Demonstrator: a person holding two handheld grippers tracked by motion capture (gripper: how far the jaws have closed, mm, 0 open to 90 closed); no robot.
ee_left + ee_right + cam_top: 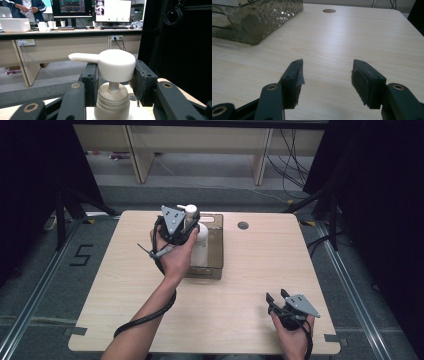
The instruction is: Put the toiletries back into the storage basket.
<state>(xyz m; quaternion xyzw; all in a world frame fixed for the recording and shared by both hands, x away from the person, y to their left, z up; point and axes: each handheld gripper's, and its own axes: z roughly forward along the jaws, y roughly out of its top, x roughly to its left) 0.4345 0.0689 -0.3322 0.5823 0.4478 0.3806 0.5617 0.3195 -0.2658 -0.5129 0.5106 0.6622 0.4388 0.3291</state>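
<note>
Left gripper (186,227) clamped on pump head (116,65) of white pump bottle (200,245), jaws astride cap for upright hold; bottle stands in dark tray (216,251) at table (240,285) rear. Right gripper (325,82) jaws apart, empty, parked near front edge, clear of work.

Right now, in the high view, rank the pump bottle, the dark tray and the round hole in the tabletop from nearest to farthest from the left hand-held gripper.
1. Pump bottle: between the jaws of the left hand-held gripper, which grip its pump head.
2. Dark tray: under the bottle, reaching right and toward the person.
3. Round hole: farther right, past the tray, near the table's far edge.
</note>
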